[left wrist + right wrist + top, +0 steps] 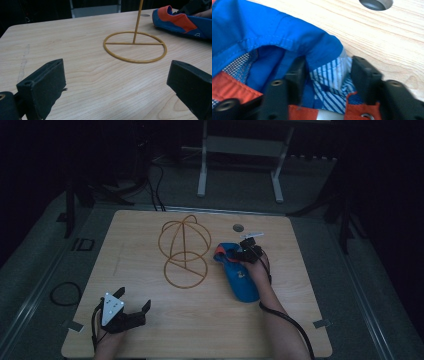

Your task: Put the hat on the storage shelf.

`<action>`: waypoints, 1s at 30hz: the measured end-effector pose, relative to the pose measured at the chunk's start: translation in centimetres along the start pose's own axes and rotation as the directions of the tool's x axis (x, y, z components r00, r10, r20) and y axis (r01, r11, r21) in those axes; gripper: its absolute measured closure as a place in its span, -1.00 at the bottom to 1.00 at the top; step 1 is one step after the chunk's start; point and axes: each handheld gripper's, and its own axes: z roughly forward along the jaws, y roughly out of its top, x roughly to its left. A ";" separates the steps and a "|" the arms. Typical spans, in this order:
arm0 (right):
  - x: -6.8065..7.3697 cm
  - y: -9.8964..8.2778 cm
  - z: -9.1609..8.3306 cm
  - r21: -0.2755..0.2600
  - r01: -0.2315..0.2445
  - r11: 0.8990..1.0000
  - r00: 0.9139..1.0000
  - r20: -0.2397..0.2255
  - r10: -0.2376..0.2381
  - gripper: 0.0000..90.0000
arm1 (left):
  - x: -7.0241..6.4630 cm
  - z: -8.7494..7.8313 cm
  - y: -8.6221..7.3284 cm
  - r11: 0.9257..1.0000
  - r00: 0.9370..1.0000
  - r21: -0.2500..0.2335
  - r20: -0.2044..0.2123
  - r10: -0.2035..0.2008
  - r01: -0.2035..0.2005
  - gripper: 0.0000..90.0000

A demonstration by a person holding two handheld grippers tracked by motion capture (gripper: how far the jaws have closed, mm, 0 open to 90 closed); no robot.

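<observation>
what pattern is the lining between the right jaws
Blue and white stripes on the lining, clearest in the right gripper view.

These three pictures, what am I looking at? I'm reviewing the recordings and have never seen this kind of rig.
No robot arm here: a person at a wooden table holds a two-jaw tool in each hand. The high view looks down from above the person's side; the other two come from cameras riding on each tool, looking along its black jaws.

On the table stand a yellow wire stand, a ring base with a rod and hoops on top, and a blue and orange cap.

The left tool rests near the front edge, jaws wide open around nothing. The right tool is at the cap's far end, its jaws straddling a fold of blue fabric and striped lining. Whether they pinch it yet is unclear.
</observation>
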 end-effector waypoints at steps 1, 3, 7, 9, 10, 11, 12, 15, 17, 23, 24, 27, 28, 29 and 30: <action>0.0 -0.1 -0.1 -0.004 0.002 1.000 1.000 0.001 -0.002 0.20 | 0.0 0.0 0.0 1.000 1.000 0.003 0.004 -0.001 0.001 -0.95; 0.1 -0.1 -0.1 -0.010 0.009 1.000 1.000 -0.005 -0.009 0.34 | 0.0 0.0 0.0 1.000 1.000 0.005 0.000 -0.001 0.001 -0.95; 0.5 -0.2 -0.2 -0.016 0.040 0.999 0.999 -0.019 -0.040 0.62 | 0.0 0.1 0.0 1.000 1.000 0.006 0.003 -0.005 0.005 -0.95; 0.8 -0.2 -0.2 -0.013 0.051 0.999 0.999 -0.018 -0.051 0.79 | 0.0 0.1 0.0 1.000 1.000 0.007 -0.001 -0.003 0.003 -0.95; 0.9 -0.2 -0.3 -0.010 0.060 0.998 0.998 -0.014 -0.061 0.84 | 0.0 0.0 0.0 1.000 1.000 0.007 0.001 -0.003 0.003 -0.95; 1.0 -0.1 -0.3 -0.009 0.069 0.998 0.998 -0.008 -0.069 0.87 | 0.1 0.0 0.0 1.000 1.000 0.007 0.000 -0.004 0.004 -0.95; 1.2 -0.1 -0.3 -0.005 0.067 0.998 0.998 0.000 -0.067 0.91 | 0.1 0.0 0.0 1.000 1.000 0.005 -0.003 -0.008 0.008 -0.95; 1.0 -0.1 -0.8 -0.021 0.040 0.999 0.999 0.008 -0.040 0.94 | 0.1 -0.1 0.1 1.000 1.000 -0.001 -0.008 -0.014 0.014 -0.95; 0.9 0.0 -1.3 -0.038 0.025 0.999 1.000 -0.005 -0.025 0.94 | 0.2 -0.1 0.1 1.000 1.000 0.001 -0.010 -0.014 0.014 -0.95; 1.0 0.7 -3.6 -0.075 0.039 0.996 0.999 0.010 -0.038 0.94 | 0.0 -0.1 0.1 1.000 1.000 0.004 -0.010 -0.014 0.014 -0.95; 1.0 0.8 -4.1 -0.088 0.032 0.996 0.999 0.007 -0.032 0.94 | 0.0 -0.1 0.1 1.000 1.000 0.004 -0.010 -0.014 0.014 -0.95; 1.1 0.8 -5.6 -0.127 0.035 0.991 0.999 -0.001 -0.036 0.94 | 0.0 -0.1 0.1 1.000 1.000 0.006 -0.013 -0.013 0.013 -0.95; 1.2 0.9 -6.1 -0.141 0.035 0.989 0.999 -0.003 -0.036 0.94 | 0.0 -0.1 0.1 1.000 1.000 0.006 -0.018 -0.011 0.011 -0.95; 1.2 0.9 -6.6 -0.154 0.040 0.987 0.999 0.000 -0.040 0.94 | 0.0 -0.1 0.1 1.000 1.000 0.007 -0.012 -0.012 0.012 -0.95; 1.3 0.9 -7.1 -0.167 0.044 0.985 0.999 0.002 -0.044 0.94 | 0.0 -0.1 0.1 1.000 1.000 0.007 -0.014 -0.013 0.013 -0.95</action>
